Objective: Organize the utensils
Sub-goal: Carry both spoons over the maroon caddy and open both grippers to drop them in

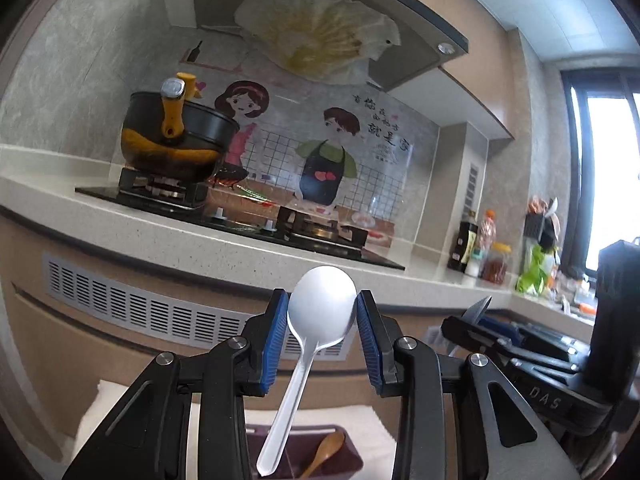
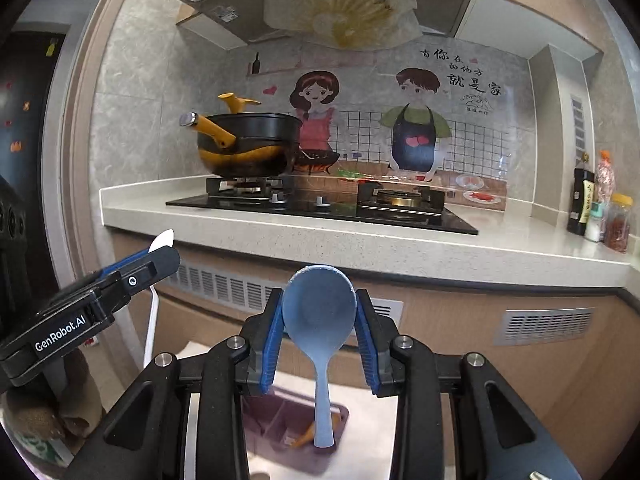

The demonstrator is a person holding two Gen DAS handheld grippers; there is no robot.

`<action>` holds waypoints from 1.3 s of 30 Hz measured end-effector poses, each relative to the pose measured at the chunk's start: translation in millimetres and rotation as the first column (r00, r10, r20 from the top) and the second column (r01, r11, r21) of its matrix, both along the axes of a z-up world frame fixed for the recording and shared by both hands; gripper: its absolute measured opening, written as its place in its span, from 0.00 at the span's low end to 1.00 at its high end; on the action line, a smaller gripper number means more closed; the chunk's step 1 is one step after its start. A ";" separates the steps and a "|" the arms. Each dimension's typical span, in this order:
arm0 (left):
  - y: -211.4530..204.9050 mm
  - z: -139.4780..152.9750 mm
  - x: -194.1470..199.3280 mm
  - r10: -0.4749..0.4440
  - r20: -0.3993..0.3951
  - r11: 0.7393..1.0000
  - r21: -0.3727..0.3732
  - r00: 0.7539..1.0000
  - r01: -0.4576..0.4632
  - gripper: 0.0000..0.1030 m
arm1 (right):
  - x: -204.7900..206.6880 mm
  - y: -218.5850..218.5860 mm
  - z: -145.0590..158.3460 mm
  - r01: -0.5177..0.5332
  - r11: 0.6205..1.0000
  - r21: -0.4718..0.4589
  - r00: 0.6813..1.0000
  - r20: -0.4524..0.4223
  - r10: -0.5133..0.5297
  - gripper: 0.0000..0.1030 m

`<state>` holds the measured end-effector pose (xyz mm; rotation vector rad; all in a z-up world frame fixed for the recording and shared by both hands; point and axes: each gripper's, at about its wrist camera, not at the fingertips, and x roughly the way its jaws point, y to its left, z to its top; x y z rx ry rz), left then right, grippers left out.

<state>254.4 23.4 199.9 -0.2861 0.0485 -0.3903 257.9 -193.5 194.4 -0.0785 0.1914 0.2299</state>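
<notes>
White plastic first: in the left wrist view your left tongs [image 1: 322, 310] are clenched on the white spoon [image 1: 316, 320] by its bowl, the blue pads [image 1: 276, 336] pinching the rim from both sides. Its handle hangs down below the tongs, over the purple tray [image 1: 344, 446], where a wooden spoon [image 1: 326, 454] already lies. That grip is on a curved, slick edge; tilt or jolt the tongs and the bowl could squirt out upward or swing on its pinch points. Off to the right, your other tongs sit close, so a sideways move risks a clash.

In the right wrist view your right tongs [image 2: 319, 312] grasp the blue spoon [image 2: 320, 312] the same way, handle dangling below over the tray [image 2: 276, 416]. Lower it skewed and the long handle may catch the divider or the wooden spoon [image 2: 306, 436]. The left tongs [image 2: 158, 262] hover just left.
</notes>
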 end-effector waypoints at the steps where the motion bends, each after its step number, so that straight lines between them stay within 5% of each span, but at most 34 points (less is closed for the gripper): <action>1: -0.3 -2.1 8.5 -0.001 -0.001 1.000 -0.018 1.000 0.001 0.35 | 8.9 0.0 -3.7 0.003 1.000 0.003 1.000 -0.009 -0.003 0.31; 14: -5.2 -90.6 96.4 -0.005 -0.108 0.993 -0.116 0.994 -0.008 0.35 | 98.4 -10.0 -86.1 -0.007 0.997 0.081 0.981 -0.192 0.022 0.31; 31: -14.9 -176.4 128.9 0.002 -0.285 0.999 -0.050 0.959 -0.017 0.36 | 110.5 13.8 -168.7 -0.056 0.998 -0.003 0.931 -0.361 0.051 0.32; 33: -14.7 -177.4 125.6 -0.002 -0.295 0.999 -0.049 0.955 -0.013 0.42 | 106.9 15.8 -175.1 -0.071 0.997 -0.021 0.919 -0.389 0.057 0.34; 35: -12.9 -175.5 119.8 -0.018 -0.312 0.999 -0.049 0.950 0.003 0.54 | 101.3 16.0 -177.0 -0.075 0.997 -0.034 0.918 -0.392 0.055 0.49; 39: -3.0 -158.4 97.9 0.007 -0.304 1.000 -0.027 0.953 -0.016 0.56 | 79.2 8.1 -169.4 -0.052 0.996 -0.070 0.938 -0.346 0.025 0.60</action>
